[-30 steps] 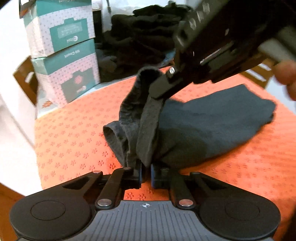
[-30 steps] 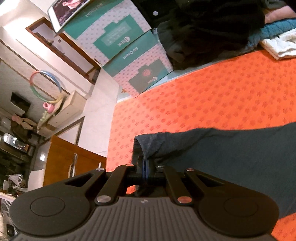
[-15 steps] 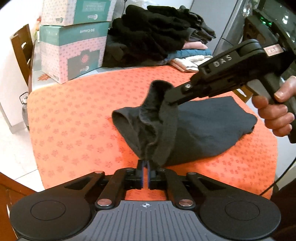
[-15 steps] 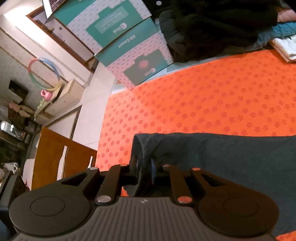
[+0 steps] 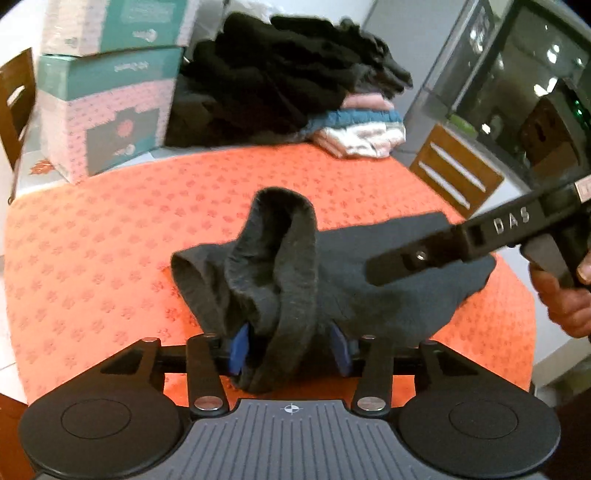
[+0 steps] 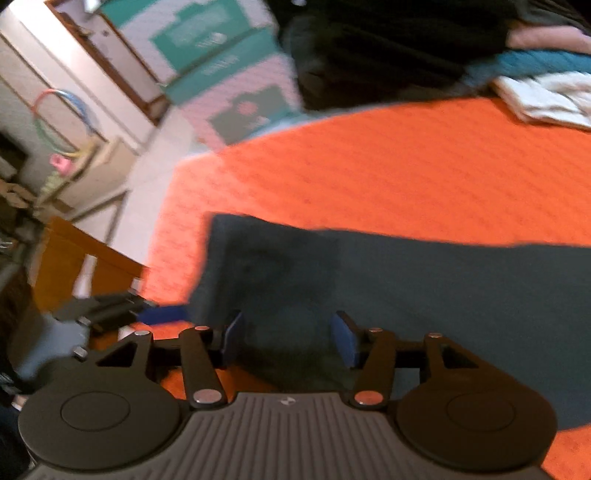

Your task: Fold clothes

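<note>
Now both claws spread open: left gripper straddles bunched grey garment near table front edge, lying lengthwise left-right; only left view shows right gripper above it.

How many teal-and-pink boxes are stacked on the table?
2: lower box at the table's far left corner, upper box stacked on it, its top cropped. More could sit out of frame.

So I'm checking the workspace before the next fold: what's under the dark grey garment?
The dark grey garment lies on the orange patterned tablecloth, which shows all around it. Whether anything else sits beneath the cloth cannot be seen; the fabric covers it.
</note>
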